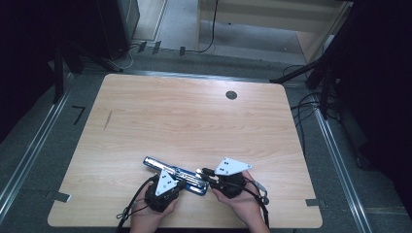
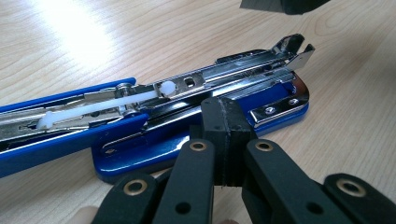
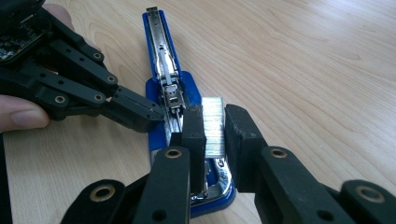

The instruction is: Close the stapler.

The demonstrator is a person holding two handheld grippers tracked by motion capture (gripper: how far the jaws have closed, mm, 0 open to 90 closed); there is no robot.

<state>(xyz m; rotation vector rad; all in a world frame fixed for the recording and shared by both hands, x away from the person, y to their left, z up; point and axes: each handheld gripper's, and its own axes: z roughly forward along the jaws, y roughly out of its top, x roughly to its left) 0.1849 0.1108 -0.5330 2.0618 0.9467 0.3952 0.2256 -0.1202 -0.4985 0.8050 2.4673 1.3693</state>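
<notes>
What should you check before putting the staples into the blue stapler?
1. Stapler lying open on the table: ok.
2. Staple strip held between the right gripper jaws: ok.
3. Left gripper shut and pressing against the stapler's base: ok.
4. Strip lined up over the metal channel: not ok, it sits beside it.
5. Channel free of old staples: cannot tell.

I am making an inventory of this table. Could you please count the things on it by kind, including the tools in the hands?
Blue stapler, opened flat on the table: 1
Strip of staples, between the right gripper's fingers: 1
Hand-held grippers, left gripper and right: 2
Round dark cap in the tabletop: 1
Total: 5
</notes>
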